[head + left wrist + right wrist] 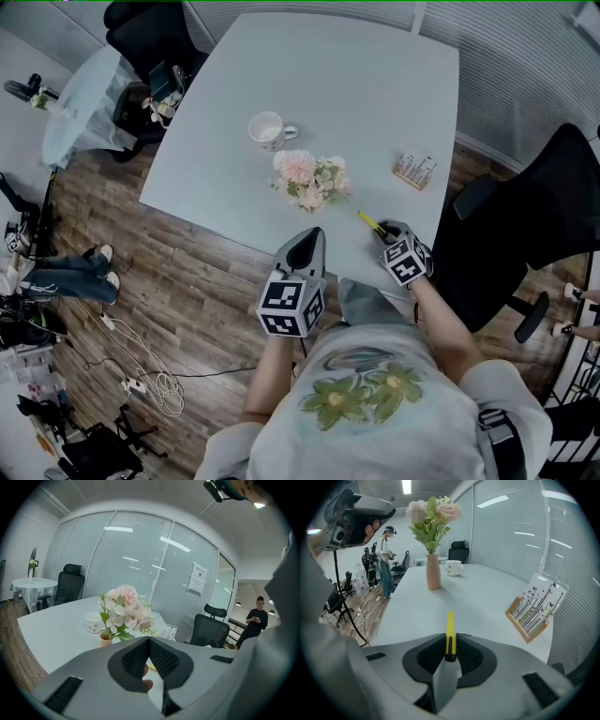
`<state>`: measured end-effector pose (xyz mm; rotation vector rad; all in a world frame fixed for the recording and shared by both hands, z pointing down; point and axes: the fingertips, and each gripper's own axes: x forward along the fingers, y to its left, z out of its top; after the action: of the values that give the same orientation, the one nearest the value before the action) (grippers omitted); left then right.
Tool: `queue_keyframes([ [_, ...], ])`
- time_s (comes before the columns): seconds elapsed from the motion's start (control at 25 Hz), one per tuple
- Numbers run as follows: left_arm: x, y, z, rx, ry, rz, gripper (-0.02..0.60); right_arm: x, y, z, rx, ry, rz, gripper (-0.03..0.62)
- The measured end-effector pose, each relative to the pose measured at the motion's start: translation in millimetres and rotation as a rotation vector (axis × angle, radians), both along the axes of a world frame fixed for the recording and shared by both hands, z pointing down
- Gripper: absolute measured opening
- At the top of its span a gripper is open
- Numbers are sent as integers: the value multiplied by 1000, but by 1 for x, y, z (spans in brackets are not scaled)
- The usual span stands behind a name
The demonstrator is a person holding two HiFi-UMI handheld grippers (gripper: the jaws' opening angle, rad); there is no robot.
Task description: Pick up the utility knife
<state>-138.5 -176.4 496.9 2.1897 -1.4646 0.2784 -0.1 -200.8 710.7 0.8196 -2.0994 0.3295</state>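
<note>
Right tongs (450, 637): drawn in narrow on the utility knife (450, 625). The black pads press its body from both sides, and the yellow front sticks out past the tips.
Left tongs (149, 641): the pads meet at their tips with nothing gripped between them. They hang over the near edge of the counter (356, 94), just left of the right tongs (386, 232).
Utility knife (370, 223): at the near right part of the counter, in the right tongs' grip, with its free yellow end aimed toward the flowers. I cannot tell whether that end touches the surface.
Flowers (309, 180): a pink and white bunch in a small vase (433, 571), standing upright near the middle of the counter, close beyond the knife's free end.
Mug (269, 130): white and upright, a little beyond the flowers and apart from them.
Card stand (414, 172): a small wooden holder with printed cards, to the right of the flowers and near the counter's right edge.
Office chair (525, 225): black, drawn up at the counter's right side.
Floor (187, 281): wood planks, with a tangle of cables on the left.
</note>
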Motion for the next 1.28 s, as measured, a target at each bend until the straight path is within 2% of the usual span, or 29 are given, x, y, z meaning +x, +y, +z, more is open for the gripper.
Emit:
queue_keyframes([
  [0.56,15,6,-8,16,-6,-3,2,19,5,-26,31,-40,6,67],
  [0.84,22,7,-10,21,-17,2,1,18,6,-39,35,-74,-10,67],
  [1.28,27,12,-14,24,-24,1,2,15,6,-70,97,-112,-23,67],
])
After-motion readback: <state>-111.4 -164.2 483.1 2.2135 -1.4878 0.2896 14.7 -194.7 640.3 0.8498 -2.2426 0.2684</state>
